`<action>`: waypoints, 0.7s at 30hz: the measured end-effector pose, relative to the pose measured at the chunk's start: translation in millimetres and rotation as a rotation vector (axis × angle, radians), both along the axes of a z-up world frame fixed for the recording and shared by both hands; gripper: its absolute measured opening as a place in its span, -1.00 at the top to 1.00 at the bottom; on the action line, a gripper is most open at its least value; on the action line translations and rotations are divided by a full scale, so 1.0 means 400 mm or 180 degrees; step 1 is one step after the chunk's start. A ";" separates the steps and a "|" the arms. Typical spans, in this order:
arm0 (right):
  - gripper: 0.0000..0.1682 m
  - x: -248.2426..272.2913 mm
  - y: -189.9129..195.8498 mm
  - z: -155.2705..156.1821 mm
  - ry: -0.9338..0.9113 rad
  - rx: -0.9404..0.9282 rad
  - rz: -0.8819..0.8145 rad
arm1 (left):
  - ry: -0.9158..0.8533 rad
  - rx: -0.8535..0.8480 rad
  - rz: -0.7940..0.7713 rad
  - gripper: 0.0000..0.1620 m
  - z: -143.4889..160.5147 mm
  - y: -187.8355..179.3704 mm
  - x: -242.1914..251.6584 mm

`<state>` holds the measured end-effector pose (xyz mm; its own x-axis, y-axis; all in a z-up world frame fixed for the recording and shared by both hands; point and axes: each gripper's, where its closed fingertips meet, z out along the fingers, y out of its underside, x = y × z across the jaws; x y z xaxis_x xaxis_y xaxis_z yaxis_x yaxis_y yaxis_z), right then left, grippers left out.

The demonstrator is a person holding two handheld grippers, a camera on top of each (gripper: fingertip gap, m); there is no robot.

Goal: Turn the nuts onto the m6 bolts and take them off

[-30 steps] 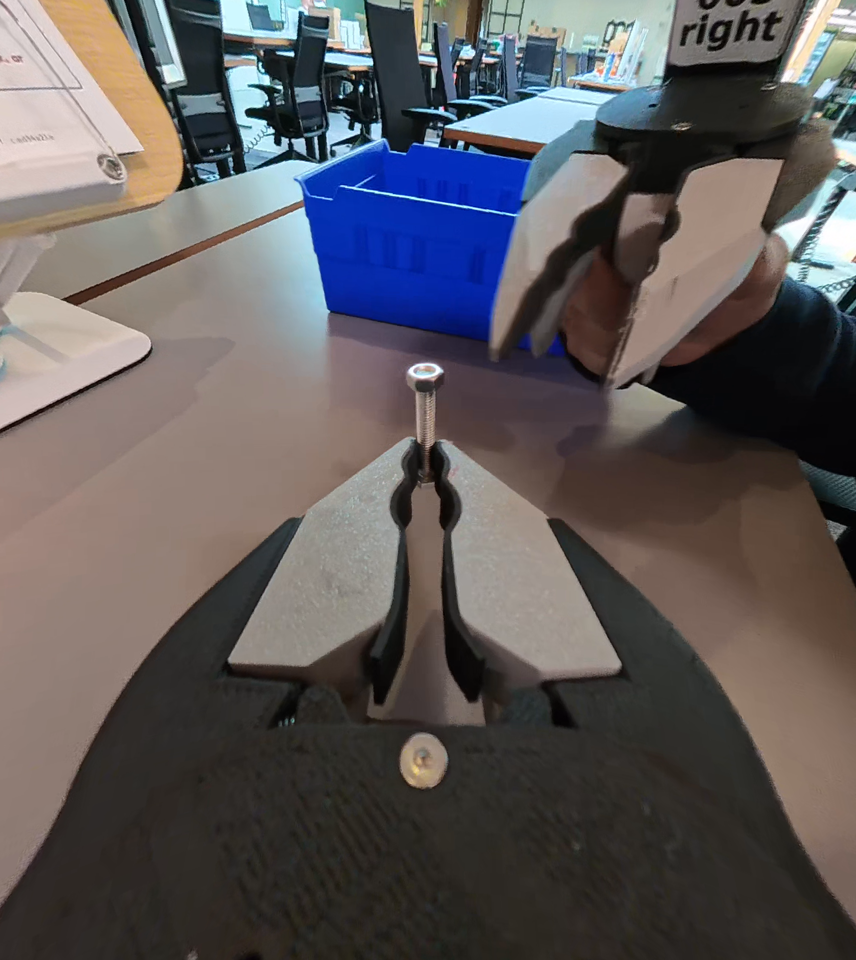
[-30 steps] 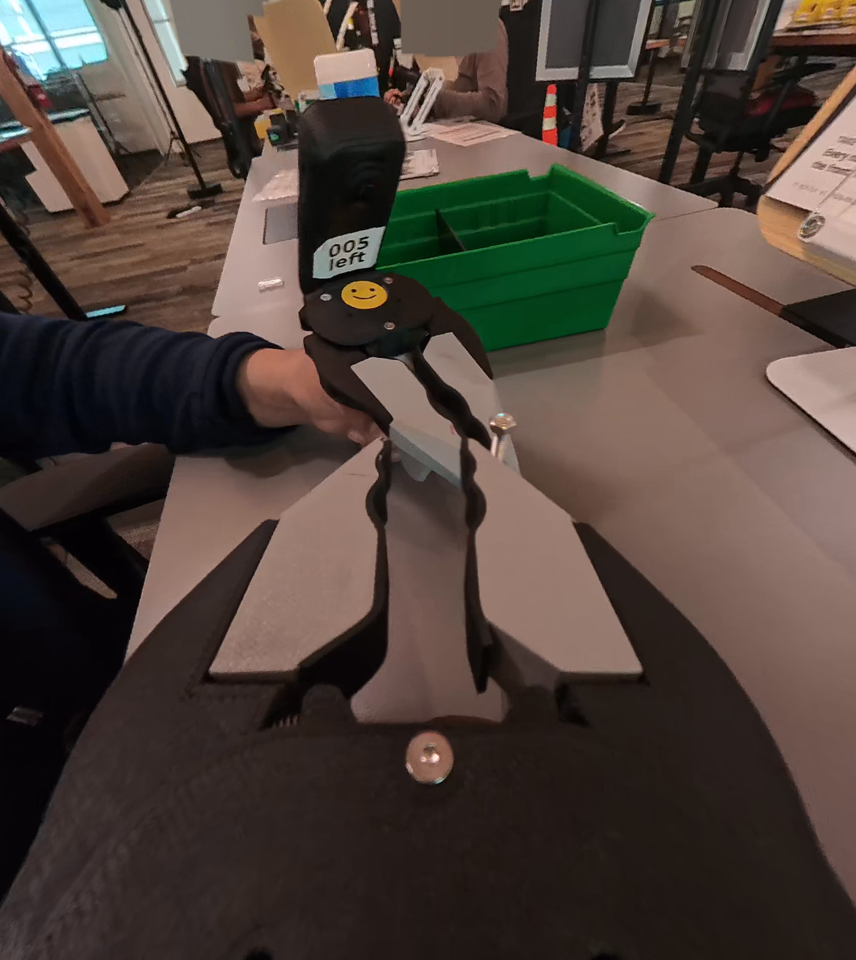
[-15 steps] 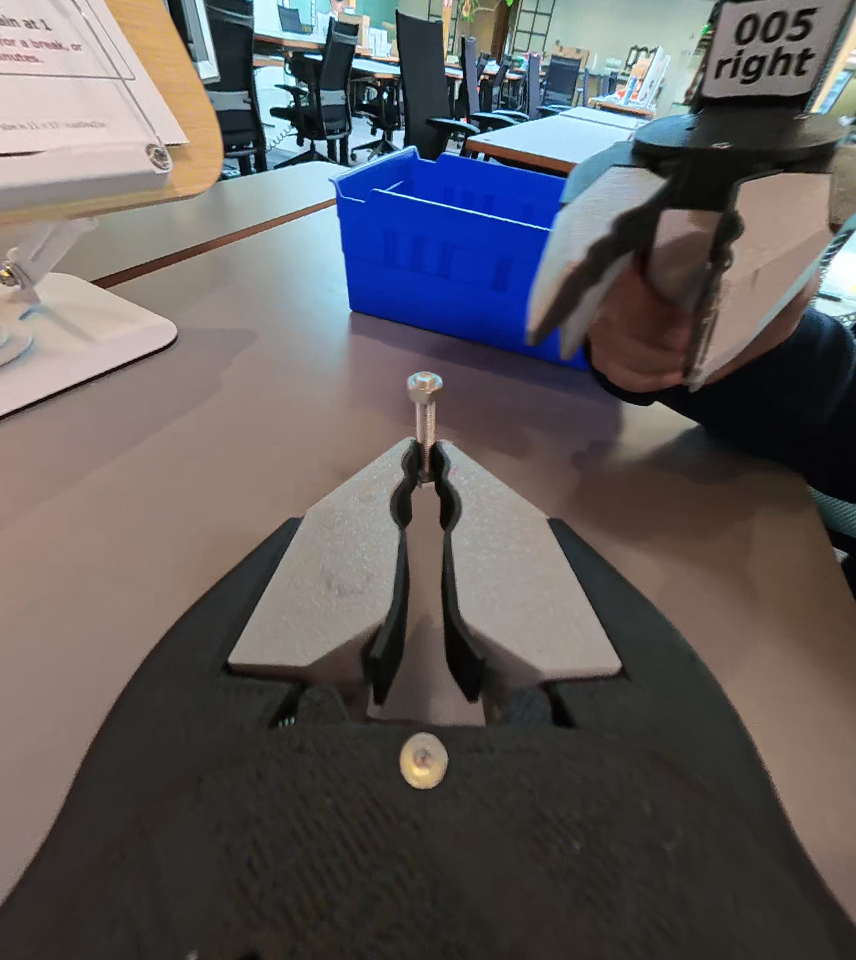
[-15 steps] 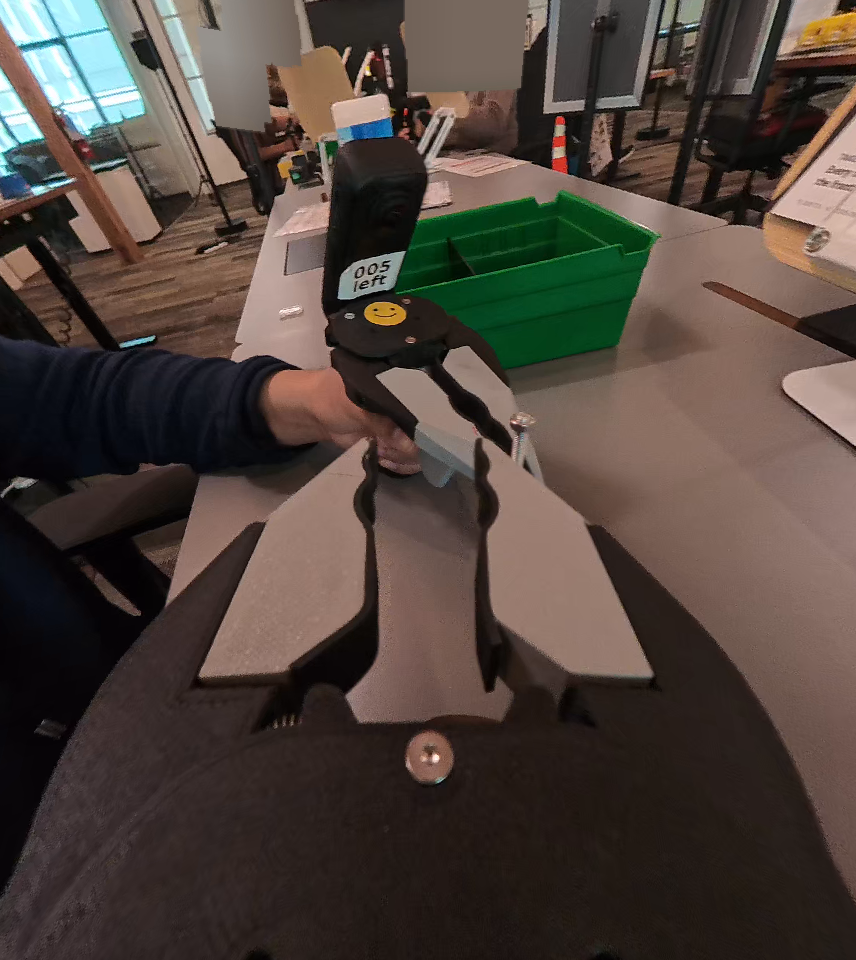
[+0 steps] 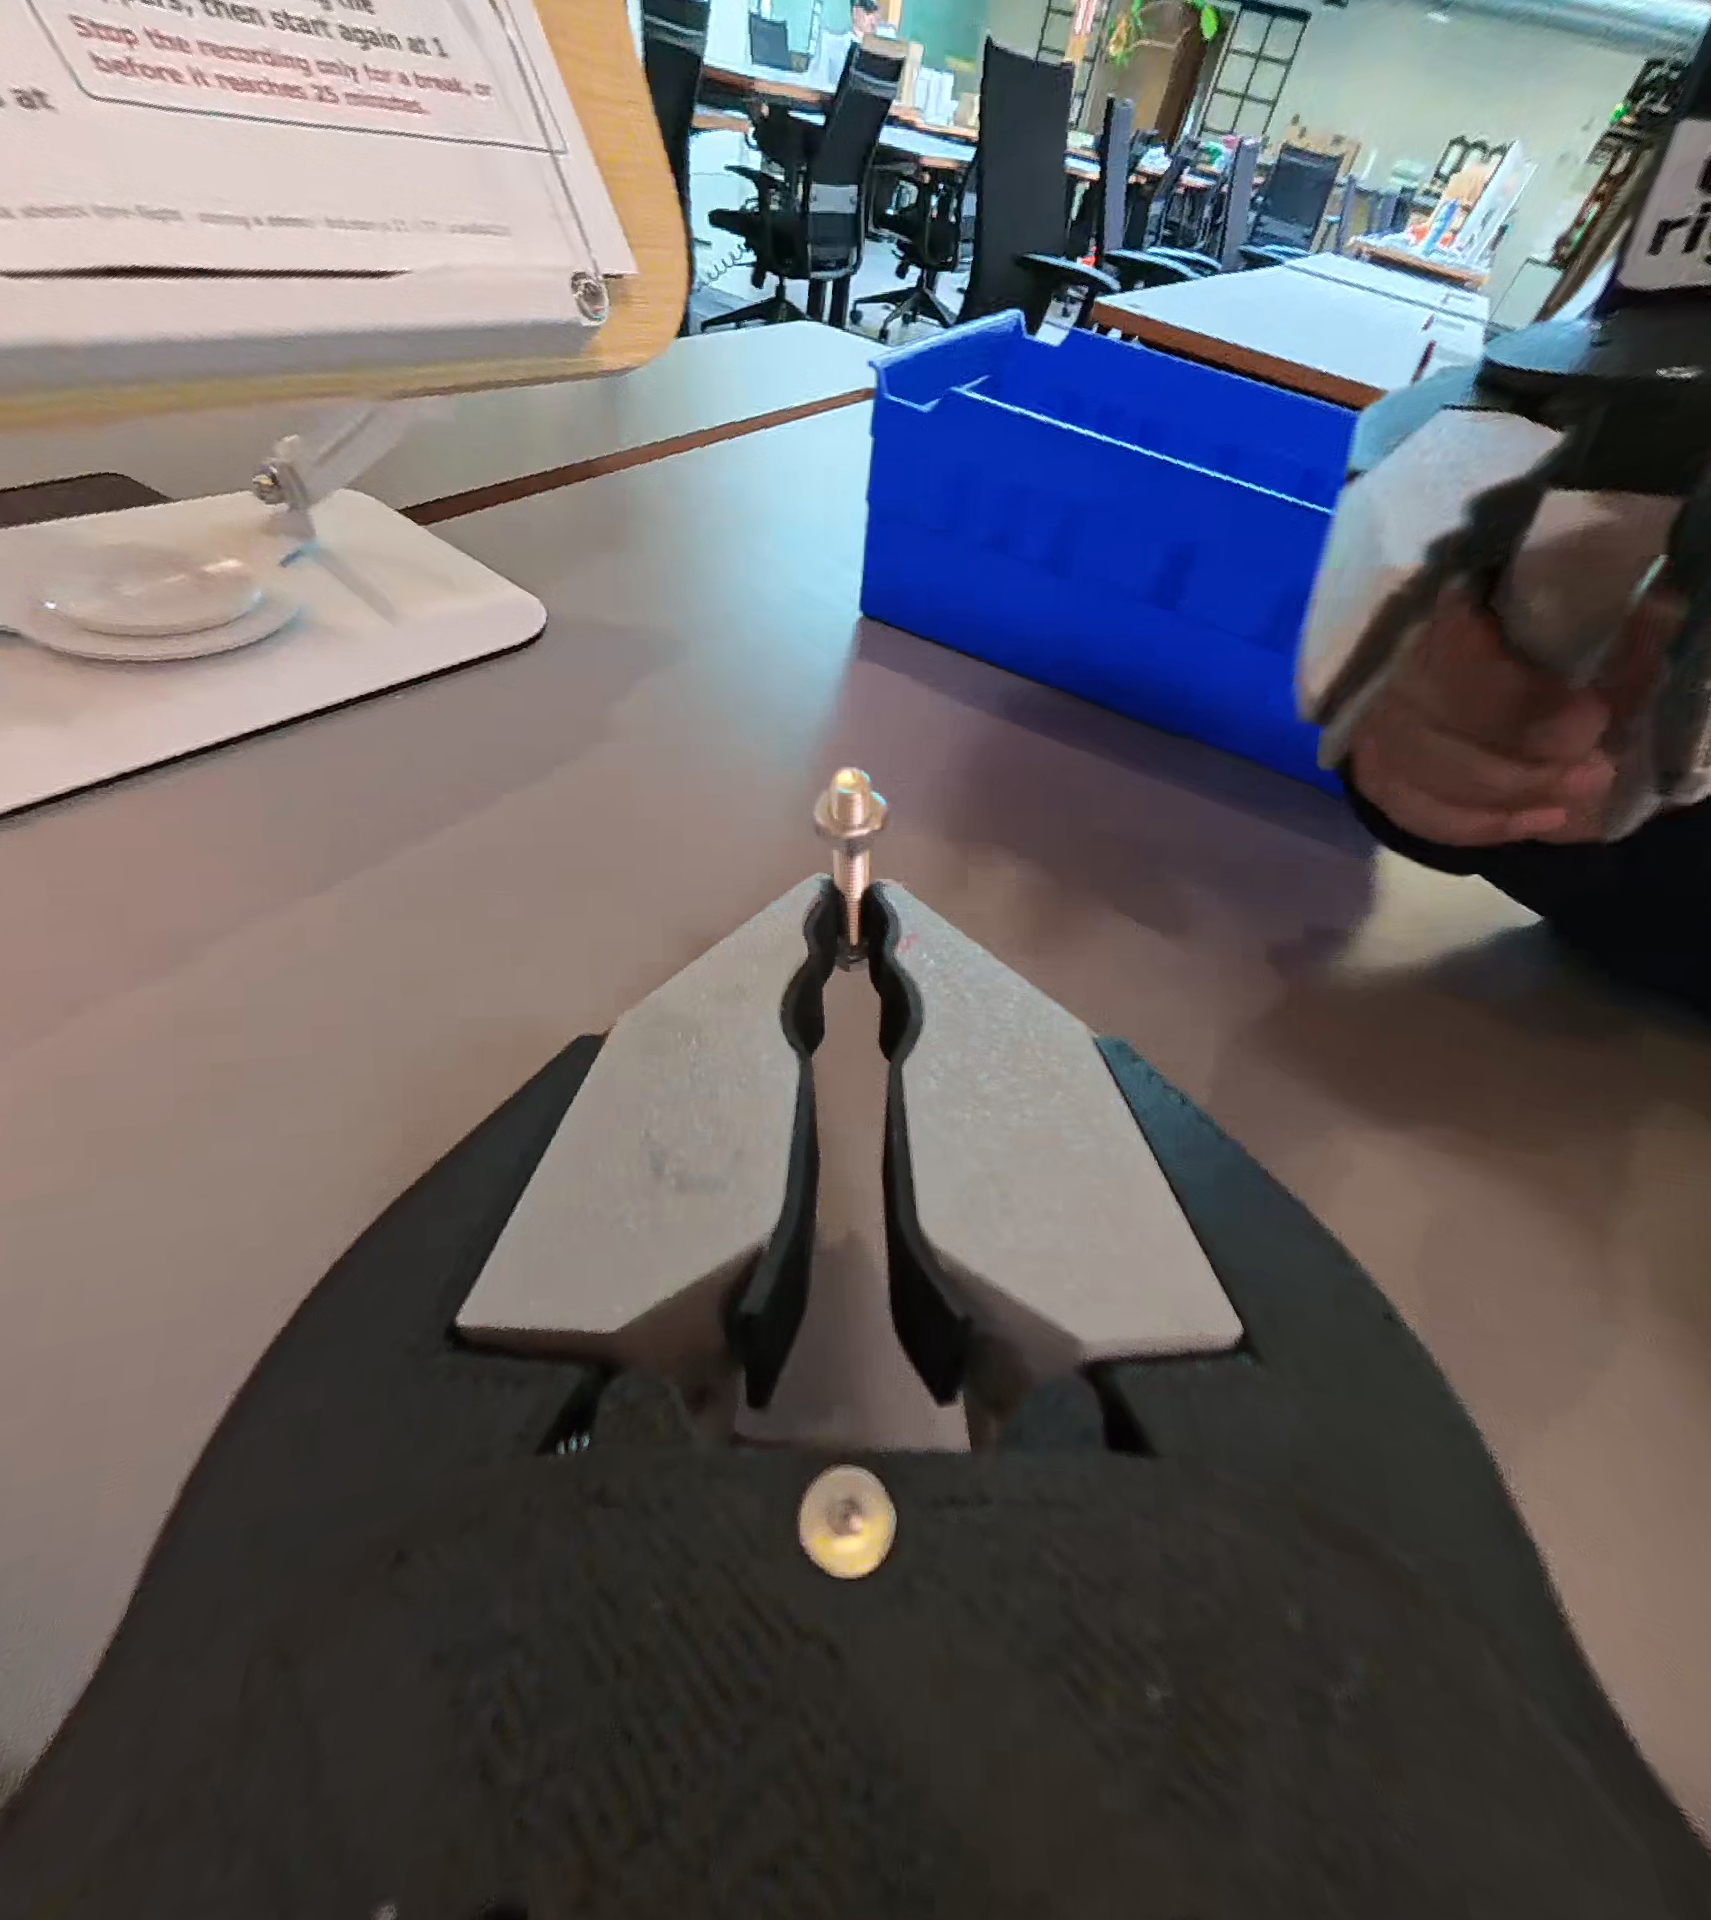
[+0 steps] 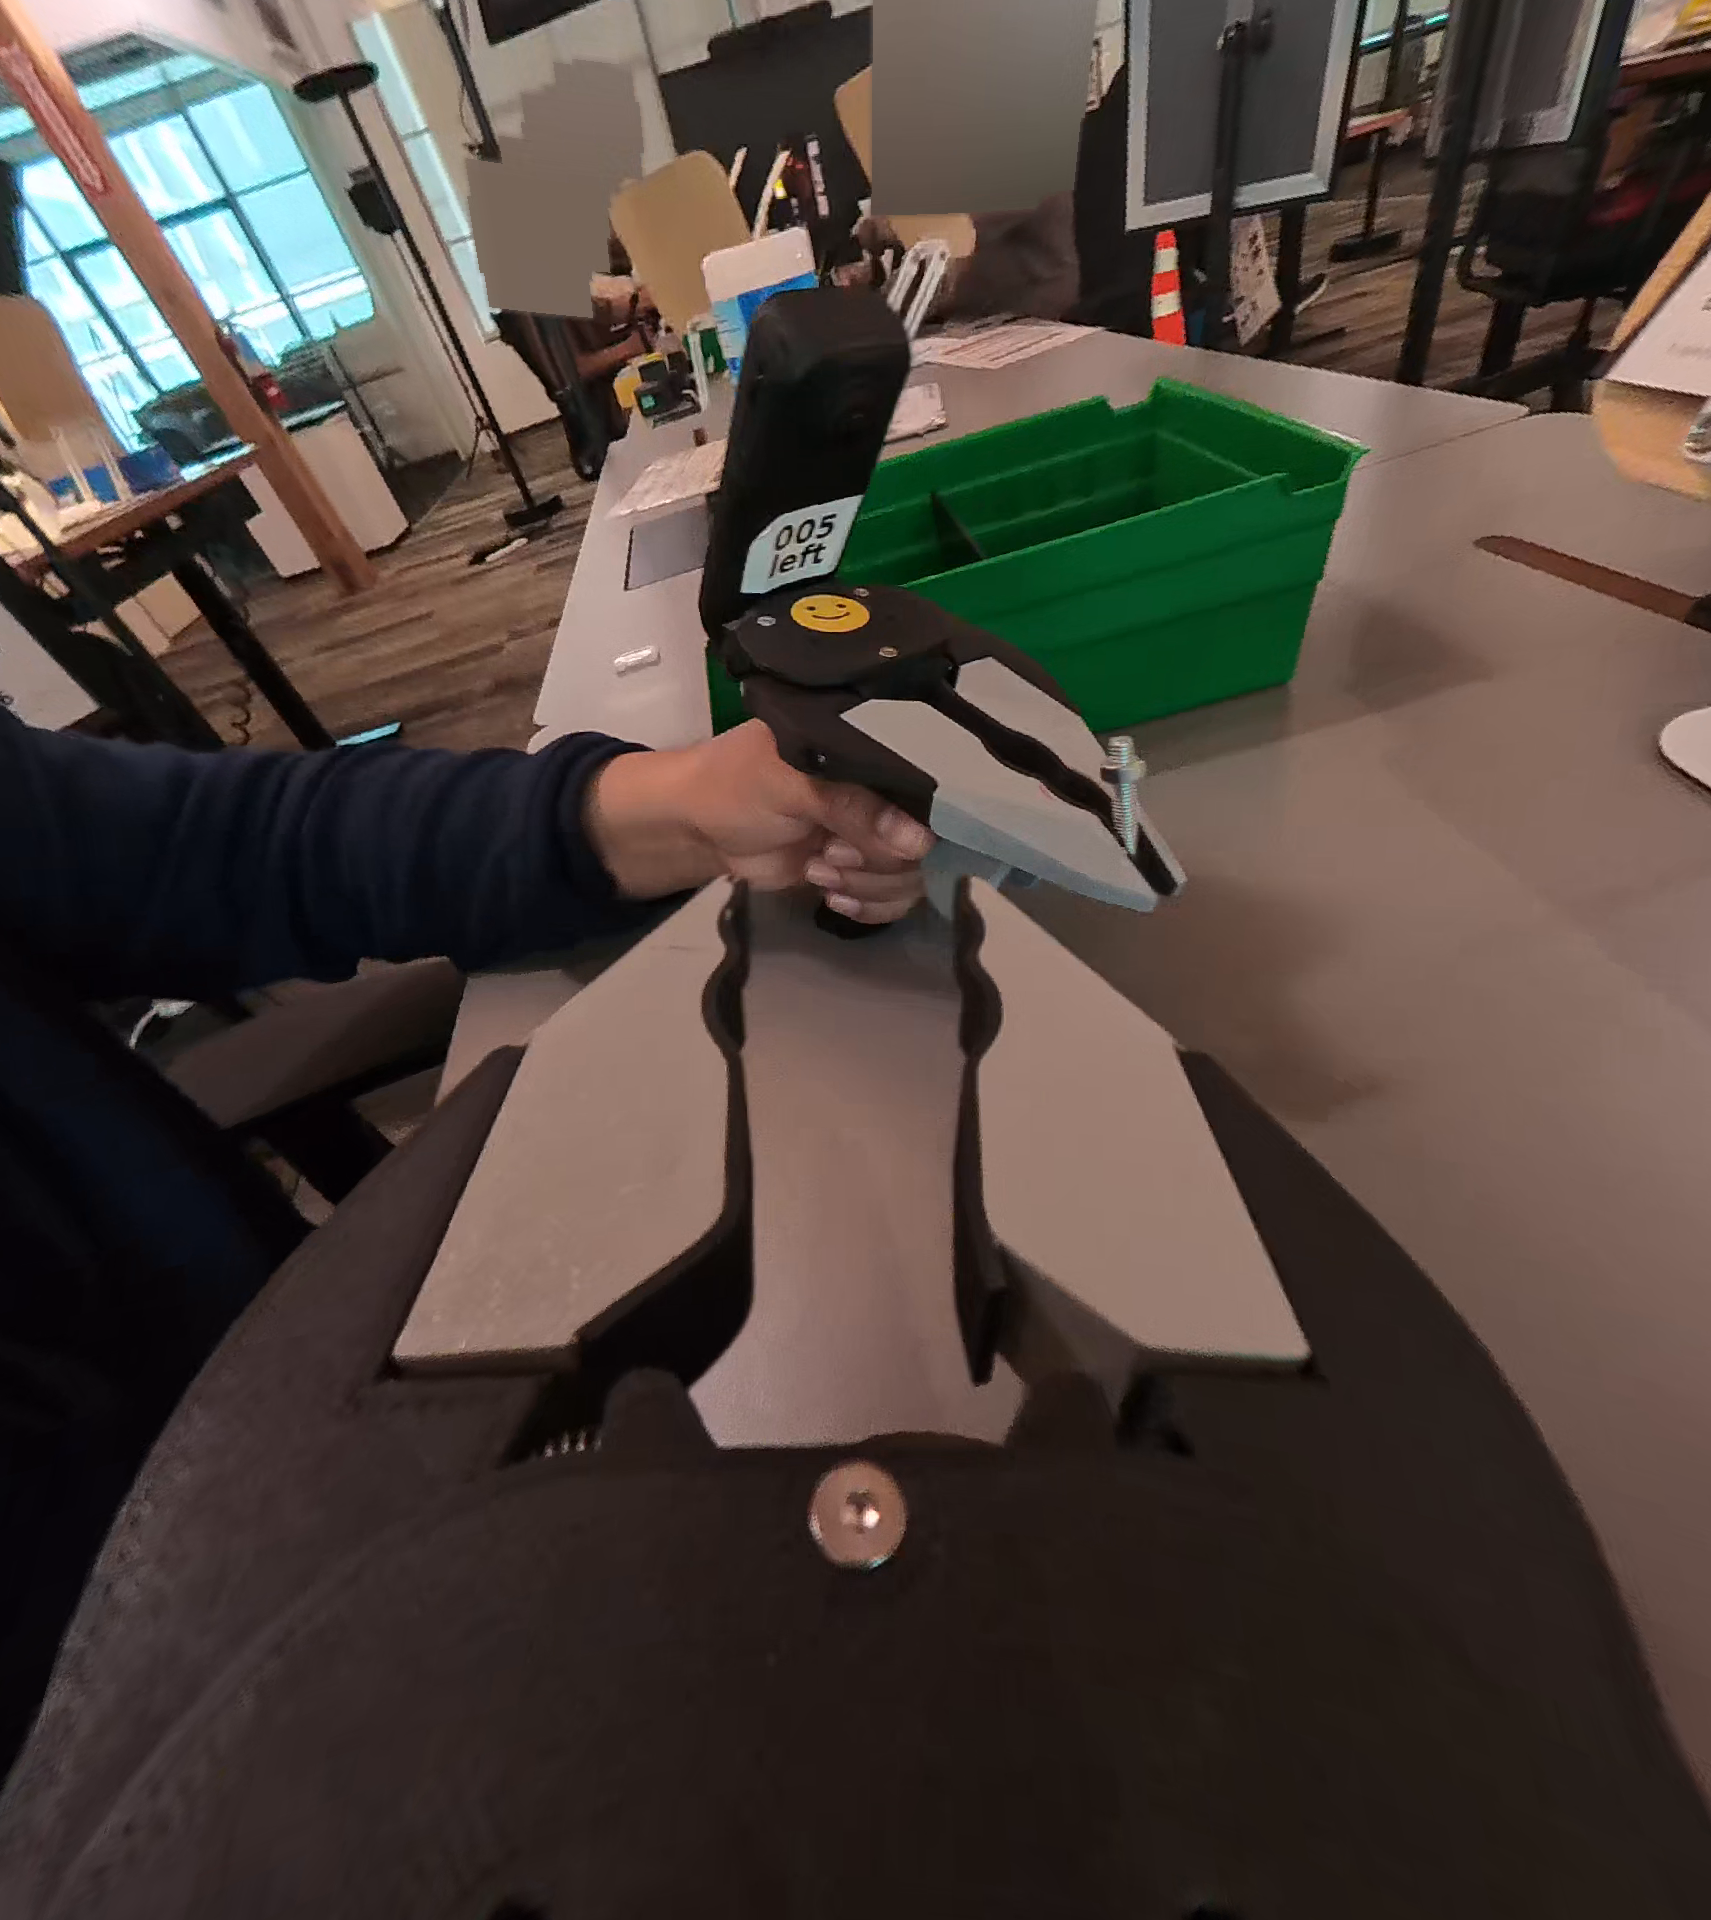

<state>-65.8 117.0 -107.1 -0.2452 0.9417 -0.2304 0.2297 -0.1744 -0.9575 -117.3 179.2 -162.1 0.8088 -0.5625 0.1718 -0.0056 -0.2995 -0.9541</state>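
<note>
Above the table [image 5: 331,997], the left gripper [image 5: 849,914] pinches an upright bolt [image 5: 851,862]; the right gripper [image 6: 846,914] stands spread, empty.

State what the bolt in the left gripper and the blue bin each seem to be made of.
Bolt: probably steel, bright plated finish; silvery glints and threads show.
Blue bin: apparently moulded plastic, smooth and slightly glossy; even saturated colour, thin ribbed walls.

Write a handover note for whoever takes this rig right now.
Left gripper: shut on the silver threaded bolt, held upright over the grey table.
Right gripper: open, empty, clear of the bolt.
Silver flanged nut: on the bolt, near its top end.
Blue plastic bin and green plastic bin stand behind.
Left: probably grip the nut and keep turning; direction unclear.
</note>
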 end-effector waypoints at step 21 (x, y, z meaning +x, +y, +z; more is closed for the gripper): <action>0.60 -0.003 0.035 -0.018 -0.0118 -0.0166 -0.0158 | 0.0245 -0.0183 -0.0347 0.96 -0.035 -0.030 0.083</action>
